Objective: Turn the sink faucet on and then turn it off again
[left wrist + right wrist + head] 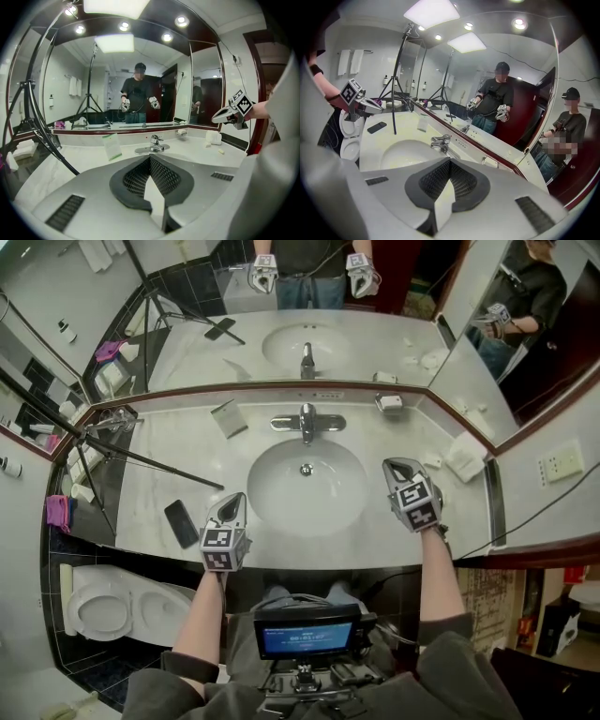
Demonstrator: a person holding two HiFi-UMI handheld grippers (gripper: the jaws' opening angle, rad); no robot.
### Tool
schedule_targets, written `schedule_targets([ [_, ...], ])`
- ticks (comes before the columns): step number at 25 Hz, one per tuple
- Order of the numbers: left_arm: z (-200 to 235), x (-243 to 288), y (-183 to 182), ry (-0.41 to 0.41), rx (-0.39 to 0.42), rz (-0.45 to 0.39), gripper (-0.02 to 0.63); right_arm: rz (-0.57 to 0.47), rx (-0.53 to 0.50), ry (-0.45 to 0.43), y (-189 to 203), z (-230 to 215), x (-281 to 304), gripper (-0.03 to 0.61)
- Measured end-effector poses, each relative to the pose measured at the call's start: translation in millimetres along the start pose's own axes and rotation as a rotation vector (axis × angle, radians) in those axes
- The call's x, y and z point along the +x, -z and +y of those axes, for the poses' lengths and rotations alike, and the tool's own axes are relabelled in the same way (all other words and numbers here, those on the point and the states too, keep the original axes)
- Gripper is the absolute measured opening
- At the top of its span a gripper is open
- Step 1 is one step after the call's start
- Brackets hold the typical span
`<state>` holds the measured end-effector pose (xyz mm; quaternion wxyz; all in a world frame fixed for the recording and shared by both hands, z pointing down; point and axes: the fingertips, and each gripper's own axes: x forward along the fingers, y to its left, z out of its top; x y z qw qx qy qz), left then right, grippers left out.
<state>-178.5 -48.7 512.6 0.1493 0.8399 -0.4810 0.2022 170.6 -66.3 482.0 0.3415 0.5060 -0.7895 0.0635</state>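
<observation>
Standing behind the white oval basin [281, 502] at the pale marble desk's [169, 465] back edge, the chrome lever faucet [307, 422] sits apart from the left gripper [233, 502] and right gripper [394, 467], fingers clenched empty on either side; the white-and-green card's [229, 417] print is unreadable.

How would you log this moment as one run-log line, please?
left gripper: shut, empty | right gripper: shut, empty | faucet: untouched by either gripper, no stream seen
</observation>
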Motion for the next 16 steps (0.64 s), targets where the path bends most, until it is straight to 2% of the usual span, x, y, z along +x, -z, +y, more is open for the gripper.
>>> schedule_targets([
  [16, -0.2, -1.2, 3.0, 0.000, -0.005, 0.005, 0.002, 0.004, -0.006, -0.011, 0.4, -1.0, 0.6, 0.012],
])
